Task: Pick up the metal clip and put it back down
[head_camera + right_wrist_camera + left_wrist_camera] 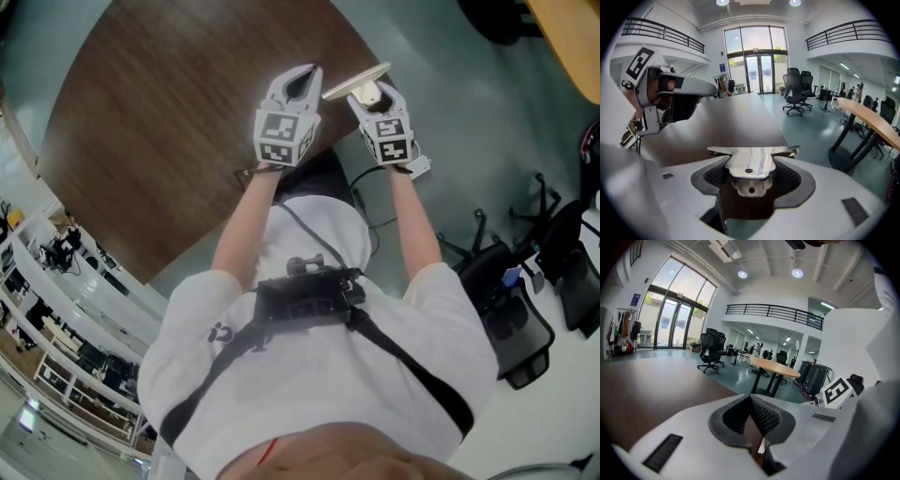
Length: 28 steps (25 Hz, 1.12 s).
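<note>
The metal clip (pixel 357 84) is a silvery spring clamp with a wide flat lip. It is held above the edge of the dark brown table (pixel 159 122), and my right gripper (pixel 372 94) is shut on it. In the right gripper view the clip (pixel 751 164) sits between the ribbed pads, lip pointing away. My left gripper (pixel 302 80) hangs just to the left of it, jaws shut with nothing between them. In the left gripper view the pads (pixel 764 416) meet at the tips. The left gripper (pixel 670 96) also shows at the left of the right gripper view.
Black office chairs (pixel 511 314) stand on the grey floor at the right, beside the person. A light wooden table (pixel 869 119) on a black pedestal is farther off to the right. More chairs (pixel 794 96) stand near the glass doors.
</note>
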{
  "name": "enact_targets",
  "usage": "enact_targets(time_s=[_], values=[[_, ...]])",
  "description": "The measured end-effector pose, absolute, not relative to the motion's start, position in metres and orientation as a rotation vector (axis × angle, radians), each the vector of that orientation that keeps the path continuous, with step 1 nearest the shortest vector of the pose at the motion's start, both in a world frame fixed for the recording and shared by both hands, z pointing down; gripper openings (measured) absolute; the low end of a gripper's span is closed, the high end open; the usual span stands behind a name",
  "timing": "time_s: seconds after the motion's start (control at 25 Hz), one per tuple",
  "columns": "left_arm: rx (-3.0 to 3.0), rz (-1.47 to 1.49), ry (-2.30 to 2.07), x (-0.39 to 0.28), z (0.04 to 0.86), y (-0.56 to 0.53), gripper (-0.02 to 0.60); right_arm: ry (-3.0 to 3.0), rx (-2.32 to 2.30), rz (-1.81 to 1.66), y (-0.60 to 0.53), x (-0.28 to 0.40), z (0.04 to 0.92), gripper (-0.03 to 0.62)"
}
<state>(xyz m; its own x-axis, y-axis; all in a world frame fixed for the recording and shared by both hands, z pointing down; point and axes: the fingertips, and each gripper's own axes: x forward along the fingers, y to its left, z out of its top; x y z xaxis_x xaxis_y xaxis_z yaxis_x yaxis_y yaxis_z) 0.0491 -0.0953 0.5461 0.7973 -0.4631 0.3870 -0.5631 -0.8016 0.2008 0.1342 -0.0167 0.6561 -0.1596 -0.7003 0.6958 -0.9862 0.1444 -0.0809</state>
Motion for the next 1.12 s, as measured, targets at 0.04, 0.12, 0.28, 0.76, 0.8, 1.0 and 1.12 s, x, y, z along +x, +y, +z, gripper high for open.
enact_targets(time_s=[0.04, 0.12, 0.28, 0.76, 0.8, 1.0, 1.12], values=[[2.677, 0.463, -0.787, 0.048, 0.548, -0.095, 0.011, -1.914, 1.599, 0.750, -0.015, 0.134, 0.661, 0.298], [2.670, 0.466, -0.794, 0.044, 0.552, -0.096, 0.011, -1.897, 1.583, 0.749, -0.013, 0.133, 0.669, 0.298], [2.648, 0.447, -0.826, 0.041, 0.554, -0.101, 0.012, -1.861, 1.557, 0.742, -0.016, 0.138, 0.679, 0.298], [2.657, 0.373, -0.928, 0.041, 0.542, -0.121, 0.012, -1.854, 1.574, 0.701, -0.033, 0.168, 0.659, 0.298], [2.655, 0.368, -0.940, 0.039, 0.542, -0.123, 0.012, -1.871, 1.582, 0.708, -0.035, 0.168, 0.654, 0.298], [2.621, 0.322, -1.029, 0.022, 0.538, -0.135, 0.011, -1.992, 1.598, 0.654, -0.070, 0.149, 0.625, 0.298], [2.602, 0.286, -1.110, 0.003, 0.527, -0.146, 0.012, -2.071, 1.564, 0.567, -0.099, 0.123, 0.604, 0.298]])
